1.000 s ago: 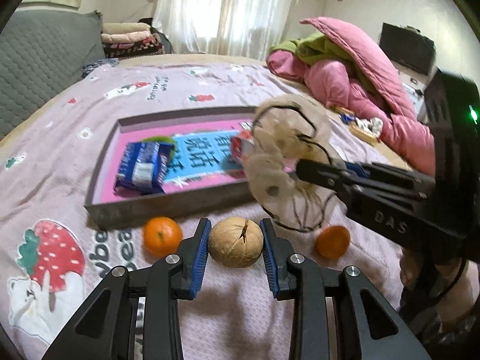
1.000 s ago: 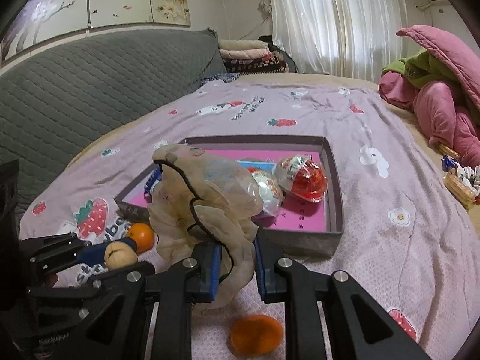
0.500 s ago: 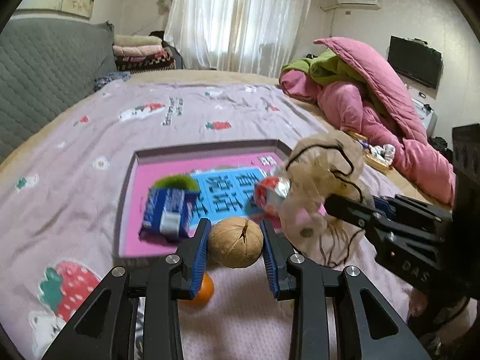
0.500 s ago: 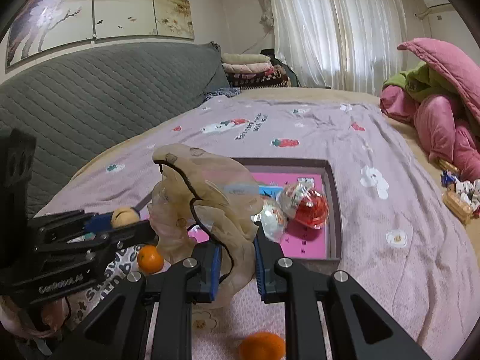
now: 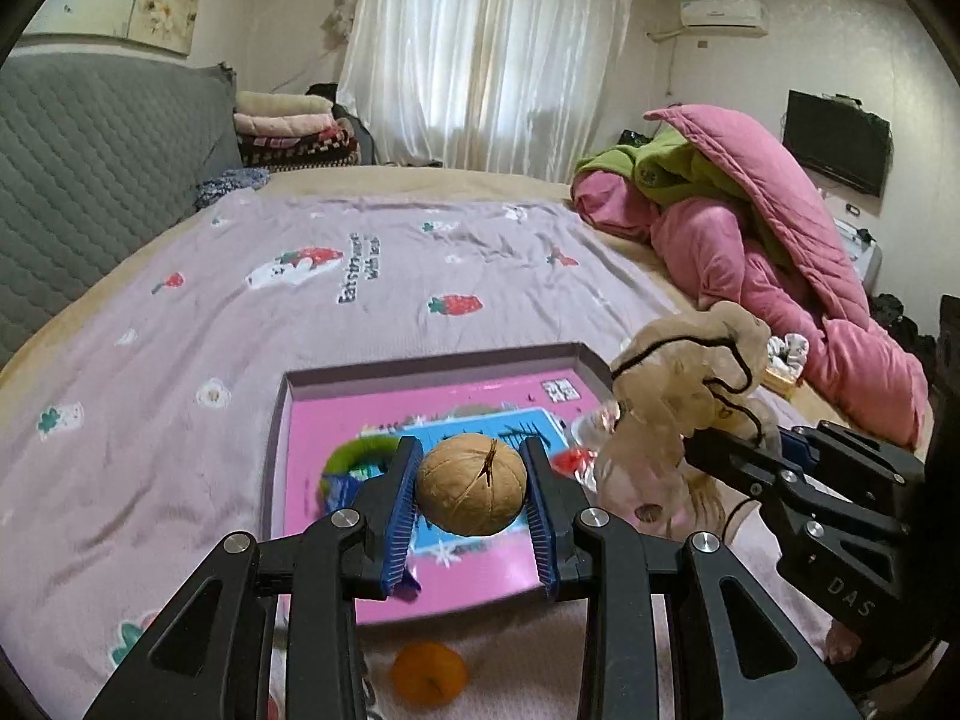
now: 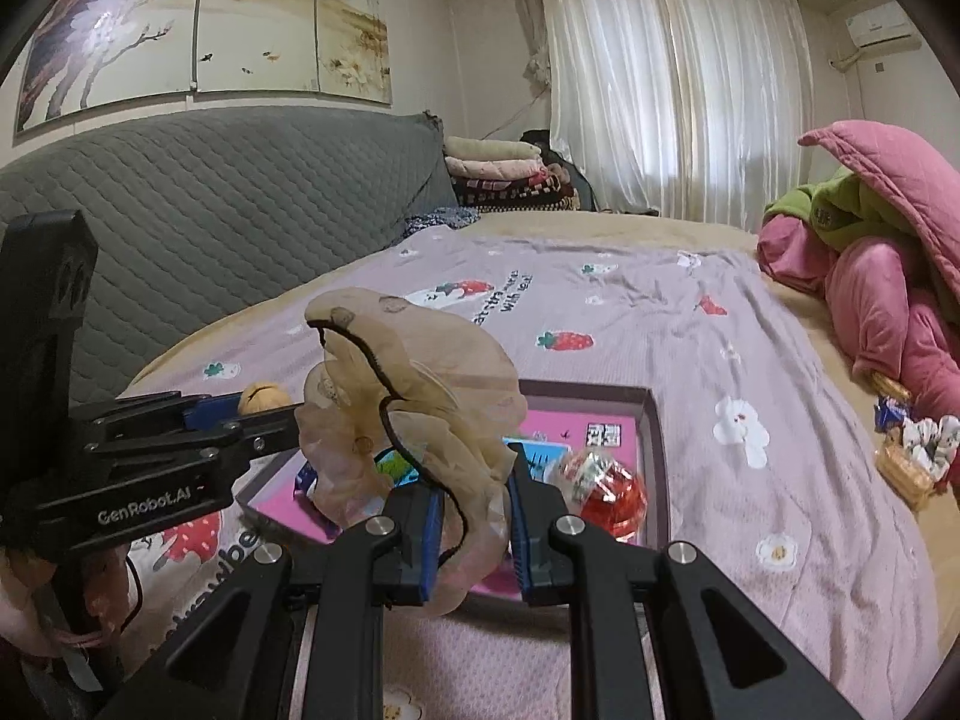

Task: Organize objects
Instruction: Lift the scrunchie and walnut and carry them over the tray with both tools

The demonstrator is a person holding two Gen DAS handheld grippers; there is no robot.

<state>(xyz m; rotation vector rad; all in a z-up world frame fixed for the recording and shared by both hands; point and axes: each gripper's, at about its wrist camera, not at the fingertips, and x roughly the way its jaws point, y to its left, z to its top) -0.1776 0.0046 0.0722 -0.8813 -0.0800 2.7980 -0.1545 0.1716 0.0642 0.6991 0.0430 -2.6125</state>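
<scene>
A walnut [image 5: 471,492] is clamped in the left gripper [image 5: 474,501] at lower centre (over the tray [image 5: 276,450]); a beige scrunchie [image 6: 420,408] is pinched by the right gripper [image 6: 474,510].

White curtains [image 5: 486,54] across the back window. Grey quilted headboard [image 6: 210,204] under a blossom painting [image 6: 198,18]. Folded blankets [image 5: 282,129] stacked in the corner. Pink quilt [image 5: 780,252] heaped over green fabric [image 5: 666,171]. Wall television [image 5: 837,141], air conditioner [image 5: 723,15].
</scene>
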